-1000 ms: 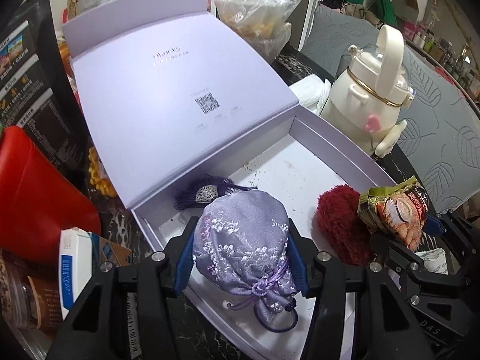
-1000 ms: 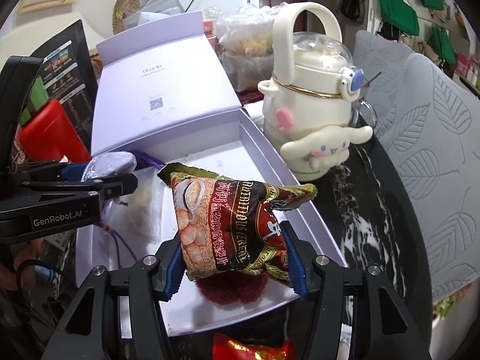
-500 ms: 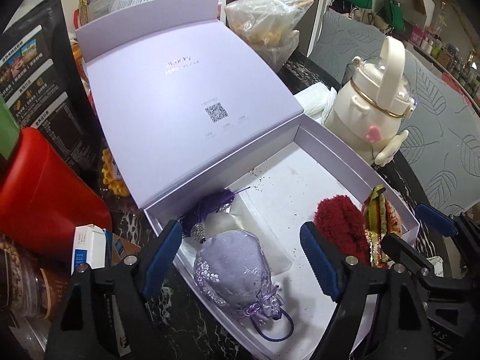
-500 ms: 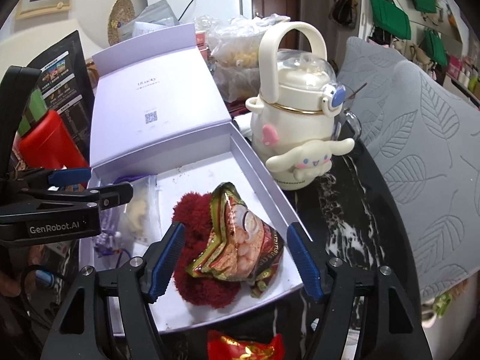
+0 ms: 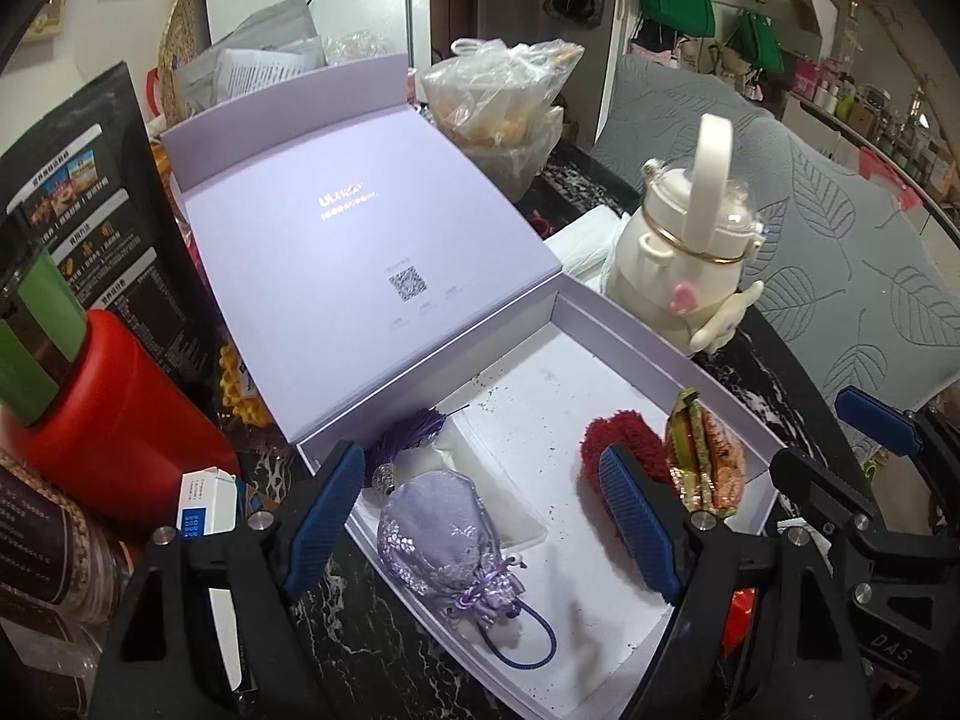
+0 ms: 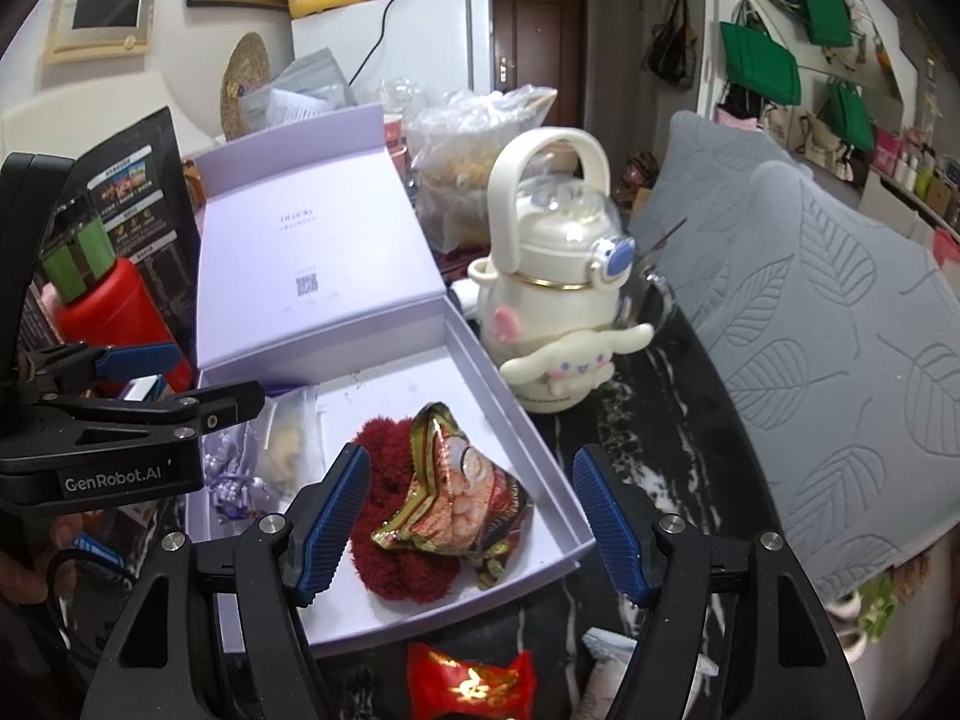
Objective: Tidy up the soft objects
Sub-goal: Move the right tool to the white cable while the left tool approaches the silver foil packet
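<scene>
An open lilac box (image 5: 624, 330) (image 6: 510, 402) lies on the dark marble table. In it lie a lilac embroidered pouch (image 5: 441, 537) (image 6: 225, 468), a clear plastic bag (image 5: 480, 480) (image 6: 288, 441), a red fuzzy item (image 5: 615, 444) (image 6: 396, 546) and a snack packet (image 5: 705, 459) (image 6: 462, 495) that leans on the red item. My left gripper (image 5: 483, 516) is open above the pouch, not touching it. My right gripper (image 6: 468, 519) is open around the snack packet, clear of it. The left gripper also shows in the right wrist view (image 6: 180, 378).
A white cartoon kettle bottle (image 5: 690, 258) (image 6: 558, 300) stands right of the box. A red bottle with green cap (image 5: 90, 396) (image 6: 108, 306) and small cartons (image 5: 204, 504) stand left. A red candy wrapper (image 6: 468, 681) lies at the near table edge. A grey leaf-pattern cushion (image 6: 840, 360) is at right.
Both grippers opened, let go of the pouch and the snack packet in the box, and drew back and up. The pouch and the packet now lie in the box.
</scene>
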A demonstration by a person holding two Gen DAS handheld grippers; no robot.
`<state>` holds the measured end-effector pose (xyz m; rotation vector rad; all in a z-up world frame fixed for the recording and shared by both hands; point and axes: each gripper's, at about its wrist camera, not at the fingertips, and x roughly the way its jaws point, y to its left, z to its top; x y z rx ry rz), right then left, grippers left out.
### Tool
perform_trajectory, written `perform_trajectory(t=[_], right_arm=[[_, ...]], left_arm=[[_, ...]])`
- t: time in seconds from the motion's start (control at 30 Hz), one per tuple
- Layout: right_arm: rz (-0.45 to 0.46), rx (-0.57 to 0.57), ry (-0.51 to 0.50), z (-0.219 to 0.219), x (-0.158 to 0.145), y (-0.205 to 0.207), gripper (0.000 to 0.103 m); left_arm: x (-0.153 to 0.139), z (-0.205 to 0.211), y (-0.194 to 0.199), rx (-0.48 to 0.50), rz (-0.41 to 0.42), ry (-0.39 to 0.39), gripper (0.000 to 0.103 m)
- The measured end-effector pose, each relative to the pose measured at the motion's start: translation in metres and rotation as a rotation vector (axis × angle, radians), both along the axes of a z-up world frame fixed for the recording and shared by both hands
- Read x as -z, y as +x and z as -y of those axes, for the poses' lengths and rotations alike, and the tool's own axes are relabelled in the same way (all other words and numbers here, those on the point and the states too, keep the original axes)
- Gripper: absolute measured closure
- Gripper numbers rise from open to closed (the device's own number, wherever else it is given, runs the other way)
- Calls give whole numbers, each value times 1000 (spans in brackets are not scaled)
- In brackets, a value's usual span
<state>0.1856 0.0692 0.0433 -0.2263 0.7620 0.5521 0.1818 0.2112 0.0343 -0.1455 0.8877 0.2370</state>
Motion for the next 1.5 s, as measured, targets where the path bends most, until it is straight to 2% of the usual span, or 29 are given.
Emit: perform_trajectory(t=[0.6,0.93,1.37,1.5], right_arm=[[110,42,26,40,-42,-35,29],[167,108,7,76,-53,-65,26],[167,214,5,129,-55,-93,26],[153,242,10,145,-50,-104,26]], left_arm=[[-47,45,-33,93,127,61,22],[-53,88,-45,204,149,57,22],[-52,146,-64,352,158,68,22],[-51,162,-72,384,168,40,22]])
